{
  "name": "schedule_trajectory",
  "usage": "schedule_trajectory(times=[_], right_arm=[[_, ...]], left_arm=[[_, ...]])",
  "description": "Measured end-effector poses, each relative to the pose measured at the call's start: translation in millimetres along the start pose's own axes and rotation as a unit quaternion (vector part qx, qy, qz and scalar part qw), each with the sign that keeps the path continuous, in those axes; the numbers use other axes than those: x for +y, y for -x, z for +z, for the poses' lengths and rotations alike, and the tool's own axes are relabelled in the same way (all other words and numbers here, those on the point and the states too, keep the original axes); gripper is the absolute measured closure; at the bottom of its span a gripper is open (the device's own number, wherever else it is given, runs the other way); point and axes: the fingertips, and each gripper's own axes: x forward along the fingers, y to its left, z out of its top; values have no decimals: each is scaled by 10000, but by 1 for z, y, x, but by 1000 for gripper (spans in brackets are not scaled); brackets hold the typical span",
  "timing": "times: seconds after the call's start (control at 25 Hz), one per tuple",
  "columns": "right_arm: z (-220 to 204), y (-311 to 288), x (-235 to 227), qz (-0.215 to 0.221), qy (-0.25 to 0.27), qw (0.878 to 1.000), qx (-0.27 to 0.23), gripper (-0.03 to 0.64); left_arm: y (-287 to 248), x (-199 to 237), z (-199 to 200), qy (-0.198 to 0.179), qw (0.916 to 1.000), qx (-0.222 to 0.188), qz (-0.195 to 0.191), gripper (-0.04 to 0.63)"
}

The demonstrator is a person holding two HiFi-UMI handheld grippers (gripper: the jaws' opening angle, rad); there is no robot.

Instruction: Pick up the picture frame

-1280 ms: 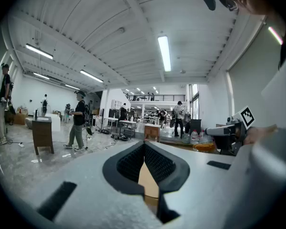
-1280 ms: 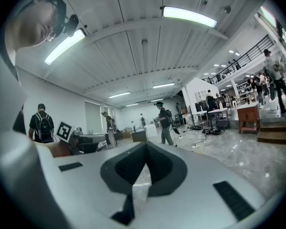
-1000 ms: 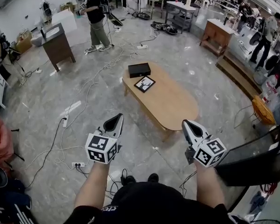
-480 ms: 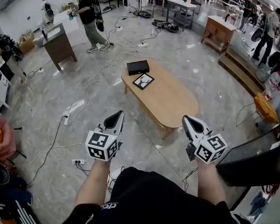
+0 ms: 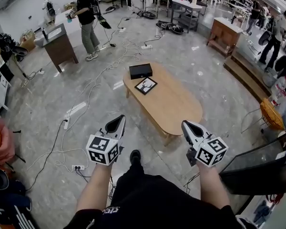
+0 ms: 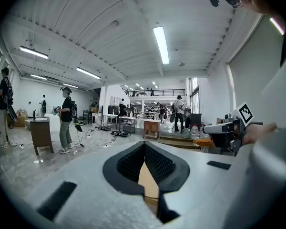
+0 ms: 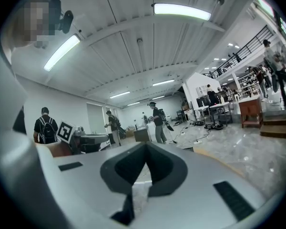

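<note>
Both my grippers are pressed together with nothing in them: the left gripper (image 5: pixel 117 122) and the right gripper (image 5: pixel 187 127) point almost level, out over the floor. The picture frame (image 5: pixel 147 85) lies flat on the wooden table (image 5: pixel 178 106), well ahead of both tips and between their lines, just short of a black box (image 5: pixel 140 71). I judge this the approach: I should close in along the table, spread one gripper's jaws before reaching, then come in low at a frame edge, since a flat frame offers little to pinch from above
</note>
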Motion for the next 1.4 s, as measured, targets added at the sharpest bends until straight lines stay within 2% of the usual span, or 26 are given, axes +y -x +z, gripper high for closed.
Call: schedule_trajectory(times=[0.16, 0.4, 0.64, 0.84, 1.12, 1.4], right_arm=[[2, -36, -20, -58, 13, 9999, 120, 614], [13, -121, -43, -160, -34, 9995, 265, 612], [7, -212, -44, -62, -130, 9984, 551, 612], [3, -265, -44, -115, -179, 9969, 752, 613], [10, -309, -46, -311, -181, 9968, 721, 612], [-2, -340, -54, -245, -317, 9948, 934, 612]], left_arm=[[-29, 29, 3, 33, 10000, -77, -43, 586], [-79, 107, 8, 185, 9998, -41, -66, 586], [-121, 177, 8, 303, 9992, 107, -216, 586], [-144, 224, 2, 421, 9983, 224, -331, 586], [-162, 267, 3, 436, 9974, 247, -524, 586], [-183, 288, 5, 517, 9967, 271, -562, 586]])
